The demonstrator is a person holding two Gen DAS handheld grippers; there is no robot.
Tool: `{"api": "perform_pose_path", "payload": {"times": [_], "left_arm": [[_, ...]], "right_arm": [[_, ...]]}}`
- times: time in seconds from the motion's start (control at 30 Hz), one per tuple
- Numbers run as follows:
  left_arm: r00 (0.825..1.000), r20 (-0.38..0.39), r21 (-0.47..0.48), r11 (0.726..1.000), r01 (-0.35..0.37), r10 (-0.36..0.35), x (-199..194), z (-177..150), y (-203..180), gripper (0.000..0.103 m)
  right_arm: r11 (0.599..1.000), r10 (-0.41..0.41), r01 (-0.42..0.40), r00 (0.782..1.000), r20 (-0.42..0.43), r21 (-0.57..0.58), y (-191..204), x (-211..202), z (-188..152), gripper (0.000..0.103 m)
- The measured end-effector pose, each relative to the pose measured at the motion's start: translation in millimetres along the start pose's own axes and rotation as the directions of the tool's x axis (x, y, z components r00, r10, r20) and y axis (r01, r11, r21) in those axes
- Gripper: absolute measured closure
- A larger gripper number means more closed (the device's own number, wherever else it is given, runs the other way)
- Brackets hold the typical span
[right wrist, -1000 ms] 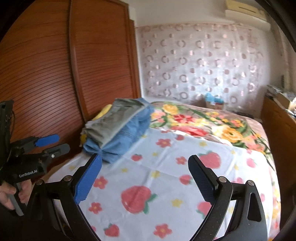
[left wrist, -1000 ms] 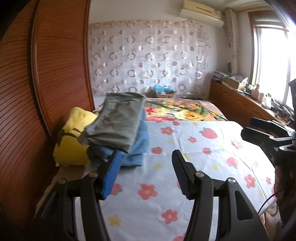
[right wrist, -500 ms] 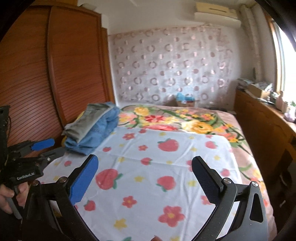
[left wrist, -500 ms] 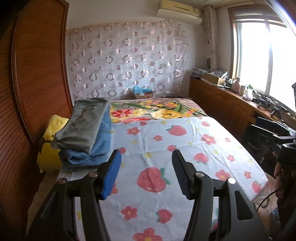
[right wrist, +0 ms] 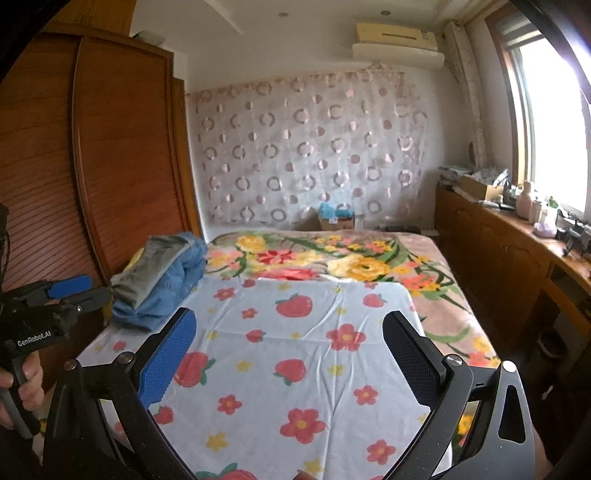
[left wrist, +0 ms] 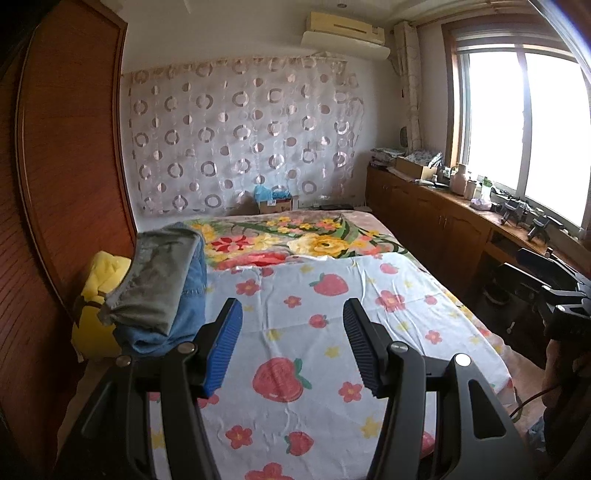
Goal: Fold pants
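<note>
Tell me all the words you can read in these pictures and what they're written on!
"GenRobot.AI": white letters on the black body of the left gripper, seen from the right wrist camera.
The cardboard box by the curtain has a small label, too blurred to read.
The air conditioner shows no readable brand.
Nothing else has words: the strawberry sheet has only pictures.

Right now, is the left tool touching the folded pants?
Apart. In the right wrist view the left tool hangs open beside the folded pants, with wardrobe visible between them.
</note>
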State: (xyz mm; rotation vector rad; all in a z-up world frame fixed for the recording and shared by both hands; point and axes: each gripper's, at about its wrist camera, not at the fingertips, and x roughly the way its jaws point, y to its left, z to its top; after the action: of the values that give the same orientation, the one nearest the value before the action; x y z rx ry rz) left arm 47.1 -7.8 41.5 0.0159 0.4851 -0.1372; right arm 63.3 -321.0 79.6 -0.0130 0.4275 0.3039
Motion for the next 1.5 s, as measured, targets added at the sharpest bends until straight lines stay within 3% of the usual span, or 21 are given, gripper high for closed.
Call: {"api": "perform_pose_path", "payload": {"times": [0.6, 1.5], "left_arm": [[0.997, 0.062, -0.011, 0.999, -0.034, 0.035, -32, 12, 11, 0.046], [0.997, 0.067, -0.021, 0.999, -0.044, 0.045, -34, 9, 19, 0.046]], "right_arm": [[1.000, -0.015, 0.016, 0.997, 0.075, -0.022, 17, -32, 20, 0.000], [0.999, -0.030, 0.032, 0.996, 0.081, -0.017, 18, -33, 18, 0.000]]}}
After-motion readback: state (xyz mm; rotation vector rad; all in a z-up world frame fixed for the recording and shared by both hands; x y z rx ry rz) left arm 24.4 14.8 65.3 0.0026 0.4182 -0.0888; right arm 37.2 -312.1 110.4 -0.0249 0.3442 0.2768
